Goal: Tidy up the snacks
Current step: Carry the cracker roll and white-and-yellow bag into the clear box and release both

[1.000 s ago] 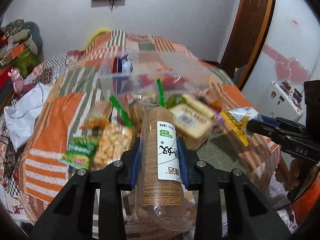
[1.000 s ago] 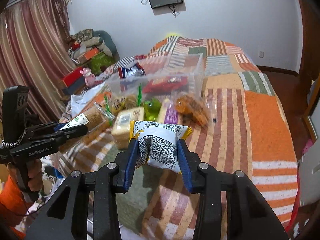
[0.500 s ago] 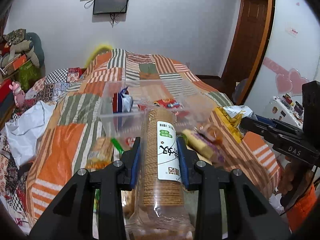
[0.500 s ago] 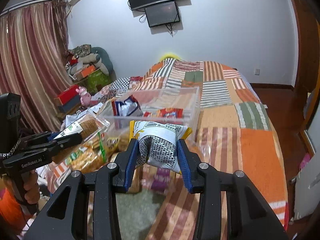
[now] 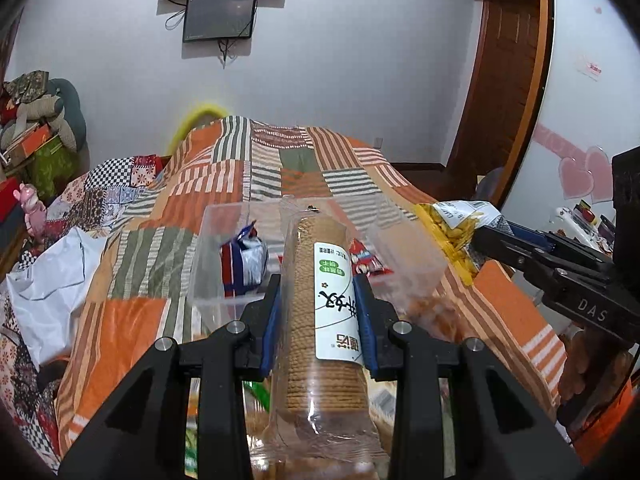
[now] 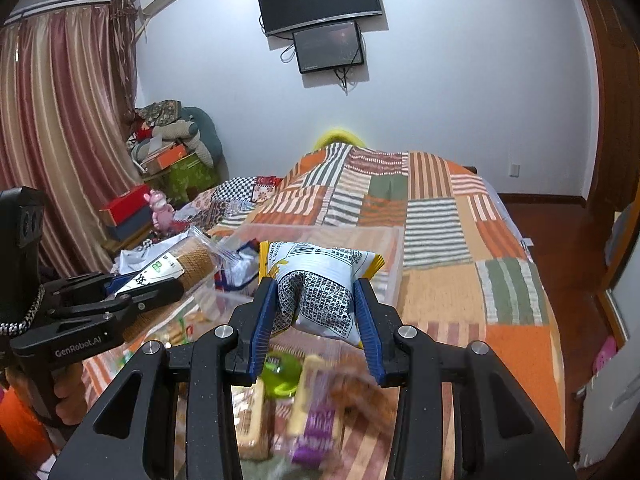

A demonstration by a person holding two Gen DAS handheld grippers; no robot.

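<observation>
My left gripper [image 5: 316, 316] is shut on a long clear pack of round brown biscuits [image 5: 324, 320] with a white label, held above the bed. My right gripper [image 6: 316, 312] is shut on a white and yellow snack bag [image 6: 320, 284]. A clear plastic bin [image 5: 216, 264] lies just ahead on the patchwork blanket, with a blue and white bag [image 5: 244, 256] and a red packet [image 5: 364, 260] inside. The right gripper [image 5: 476, 240] and its bag show at the right of the left wrist view. The left gripper [image 6: 168, 284] and its biscuits show at the left of the right wrist view.
Several loose snack packs [image 6: 304, 396] lie on the blanket below my grippers, blurred. The bed's patchwork blanket [image 6: 440, 240] stretches ahead. A white plastic bag [image 5: 48, 280] lies at the left. Boxes and clutter [image 6: 168, 160] stand by the curtain. A wooden door [image 5: 504, 92] is at the right.
Both grippers have risen and moved forward with their snacks. The clear bin is closer and the loose snacks have dropped to the bottom of both views.
</observation>
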